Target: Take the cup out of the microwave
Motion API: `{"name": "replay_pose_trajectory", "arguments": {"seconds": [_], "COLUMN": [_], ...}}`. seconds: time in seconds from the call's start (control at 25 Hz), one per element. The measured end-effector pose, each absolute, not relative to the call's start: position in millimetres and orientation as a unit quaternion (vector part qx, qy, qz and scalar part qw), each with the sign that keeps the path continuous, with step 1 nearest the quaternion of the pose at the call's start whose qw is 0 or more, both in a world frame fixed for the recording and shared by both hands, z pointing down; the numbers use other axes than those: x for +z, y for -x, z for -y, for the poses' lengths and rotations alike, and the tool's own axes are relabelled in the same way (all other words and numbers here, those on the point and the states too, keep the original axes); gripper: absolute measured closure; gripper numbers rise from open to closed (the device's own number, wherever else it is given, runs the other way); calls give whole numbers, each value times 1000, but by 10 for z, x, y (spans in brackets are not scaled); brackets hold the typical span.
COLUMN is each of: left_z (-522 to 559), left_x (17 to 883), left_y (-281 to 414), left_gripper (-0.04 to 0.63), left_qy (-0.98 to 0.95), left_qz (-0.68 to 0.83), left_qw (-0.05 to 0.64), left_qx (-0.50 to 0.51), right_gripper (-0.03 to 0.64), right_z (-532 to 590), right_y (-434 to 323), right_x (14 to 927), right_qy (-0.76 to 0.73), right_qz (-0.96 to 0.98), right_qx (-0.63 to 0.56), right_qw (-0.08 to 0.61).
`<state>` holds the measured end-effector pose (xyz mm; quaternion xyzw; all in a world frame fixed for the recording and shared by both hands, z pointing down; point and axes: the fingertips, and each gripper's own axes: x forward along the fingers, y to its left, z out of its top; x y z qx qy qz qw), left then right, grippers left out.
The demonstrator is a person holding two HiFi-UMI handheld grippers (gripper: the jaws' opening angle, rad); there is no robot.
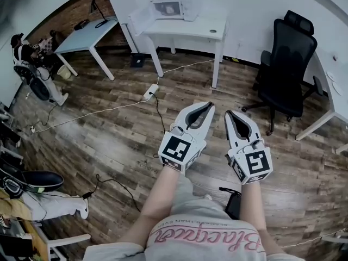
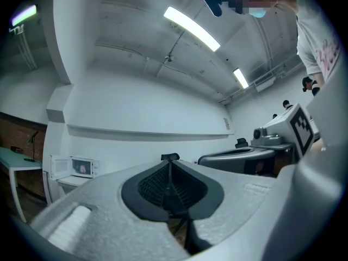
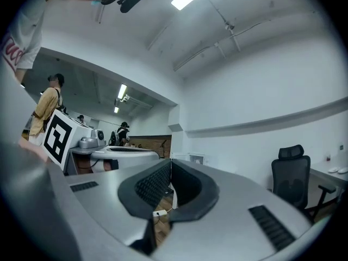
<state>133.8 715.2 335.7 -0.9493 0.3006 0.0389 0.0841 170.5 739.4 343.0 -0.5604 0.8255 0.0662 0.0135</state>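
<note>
**While left gripper (image 1: 206, 107) and right gripper (image 1: 230, 115) are clenched empty, cup (image 2: 82, 168) sits in microwave (image 1: 185, 8)**

As each gripper view shows, both pairs of jaws are pressed together with nothing between them. The grippers are held side by side above the wood floor (image 1: 109, 140) (a power strip (image 1: 150, 91) and cables lie on it). The microwave stands on the white table (image 1: 190, 30), well apart from both grippers. Its door (image 2: 58, 167) is swung open, and the cup is inside.

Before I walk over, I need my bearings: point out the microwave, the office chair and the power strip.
microwave (image 2: 95, 167), left gripper view, its control panel.
office chair (image 1: 291, 50), head view, its backrest.
power strip (image 1: 150, 91), head view, its white body.
</note>
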Motion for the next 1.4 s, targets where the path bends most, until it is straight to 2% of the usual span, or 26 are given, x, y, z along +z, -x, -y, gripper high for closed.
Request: {"name": "replay_pose_trajectory", "arguments": {"seconds": [0.24, 0.32, 0.4, 0.64, 1.0, 1.08, 1.12, 1.4], "left_z": [-6727, -6554, -6383, -5893, -5295, -5191, -5134, -4790], "left_x": [3253, 3209, 3169, 3148, 3068, 3081, 3082, 3085], "left_y": [-1103, -998, -907, -691, -193, -101, -62, 177], "left_gripper": [587, 530, 514, 514, 515, 543, 589, 589], "left_qy": [949, 949, 948, 949, 942, 944, 946, 946], "left_qz": [-297, -298, -300, -300, -319, -312, -306, -302], "left_qw": [83, 83, 84, 60, 77, 77, 73, 86], "left_qx": [57, 65, 68, 71, 73, 77, 82, 77], "right_gripper": [604, 604, 604, 604, 604, 604, 604, 604], "right_z": [-6914, -6738, -6565, -6070, -5453, -5342, -5285, -4960], "right_y": [-1475, -1383, -1284, -974, -531, -412, -358, -98], "right_x": [3297, 3286, 3267, 3247, 3246, 3245, 3238, 3173], "right_qy": [562, 562, 557, 550, 552, 551, 551, 555], "right_qz": [-824, -825, -828, -833, -832, -832, -832, -828], "right_qx": [69, 60, 54, 63, 58, 60, 62, 78], "right_qw": [26, 32, 36, 14, 13, 10, 8, 1]}}
